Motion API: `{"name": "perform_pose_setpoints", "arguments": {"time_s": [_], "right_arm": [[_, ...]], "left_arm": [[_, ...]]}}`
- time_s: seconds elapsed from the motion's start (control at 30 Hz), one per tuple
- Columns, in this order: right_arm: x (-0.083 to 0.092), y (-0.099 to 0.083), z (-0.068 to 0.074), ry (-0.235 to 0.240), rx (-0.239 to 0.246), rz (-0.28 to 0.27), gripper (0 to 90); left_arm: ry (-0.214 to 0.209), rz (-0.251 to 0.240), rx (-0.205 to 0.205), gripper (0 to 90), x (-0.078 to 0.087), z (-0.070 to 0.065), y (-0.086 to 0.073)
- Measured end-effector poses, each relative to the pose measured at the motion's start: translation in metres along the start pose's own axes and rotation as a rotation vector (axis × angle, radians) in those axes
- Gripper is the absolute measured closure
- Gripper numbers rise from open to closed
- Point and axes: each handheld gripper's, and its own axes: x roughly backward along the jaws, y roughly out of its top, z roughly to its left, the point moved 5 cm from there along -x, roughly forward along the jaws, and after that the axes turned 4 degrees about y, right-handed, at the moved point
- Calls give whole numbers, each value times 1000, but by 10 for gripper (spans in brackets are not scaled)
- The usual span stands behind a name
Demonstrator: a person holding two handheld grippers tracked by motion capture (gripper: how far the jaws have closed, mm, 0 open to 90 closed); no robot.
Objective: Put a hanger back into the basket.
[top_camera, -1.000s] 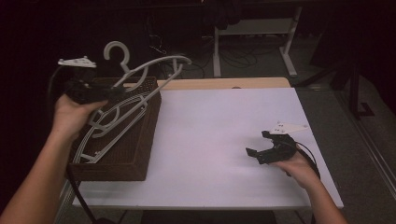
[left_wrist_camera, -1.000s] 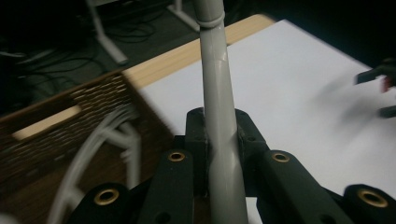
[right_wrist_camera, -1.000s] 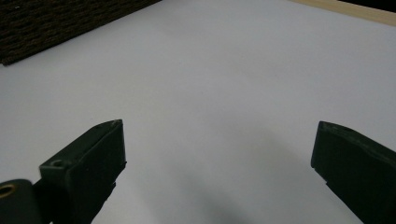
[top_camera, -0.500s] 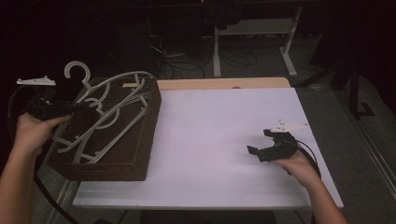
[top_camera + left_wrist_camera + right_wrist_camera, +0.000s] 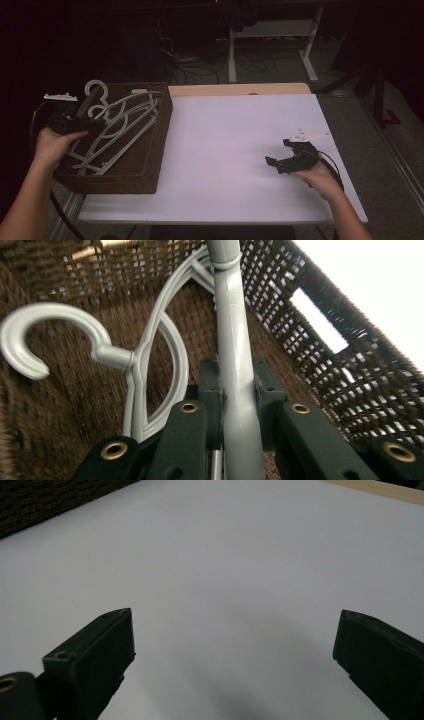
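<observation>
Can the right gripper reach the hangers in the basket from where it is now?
Probably yes: right gripper rests open on the bare white table, nothing between it and the basket holding the hangers.

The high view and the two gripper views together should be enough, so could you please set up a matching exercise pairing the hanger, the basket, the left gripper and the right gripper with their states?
Things:
1. grey hanger
2. wicker basket
3. left gripper
4. right gripper

States:
A. jaws wide apart over the bare white table top
B. dark brown, standing at the table's left edge
C. clamped on a bar of plastic
D. held over the basket, with another hanger beneath it

Pairs: 1-D, 2-B, 3-C, 4-A
</observation>
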Motion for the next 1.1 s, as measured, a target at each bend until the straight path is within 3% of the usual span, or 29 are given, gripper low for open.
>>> {"name": "perform_pose_setpoints", "arguments": {"time_s": [0.2,0.23,0.27,0.3,0.33,0.37,0.4,0.47,0.5,0.63,0.8,0.97,1.03,1.1], "right_arm": [[0,1,2,5,7,0,25],[0,1,2,5,8,-1,26],[0,1,2,5,8,-1,26],[0,2,2,5,9,-4,25],[0,2,2,5,9,-4,25],[1,2,2,4,13,-6,25],[1,2,2,4,13,-6,25],[2,3,2,4,12,-8,25],[3,5,4,6,14,-13,26],[4,9,6,9,24,-20,26],[11,20,12,20,39,-33,26],[16,27,15,26,48,-46,26],[21,32,16,30,51,-60,26],[25,35,17,32,51,-67,26]], "left_arm": [[-19,24,44,790,-17,4,-13],[9,12,45,763,-18,7,-17],[9,12,45,646,-18,7,-17],[44,10,41,535,-19,9,-18],[58,9,35,535,-19,9,-19],[68,7,30,435,-18,9,-19],[81,-5,22,435,-17,9,-18],[71,-22,14,386,-15,6,-15],[58,-45,-1,337,-13,-1,-10],[12,-84,-19,308,-10,-16,-2],[-89,-172,-52,232,-6,-55,15],[-156,-233,-91,187,-6,-91,24],[-197,-255,-122,158,-9,-113,26],[-206,-263,-135,133,-10,-119,26]]}}
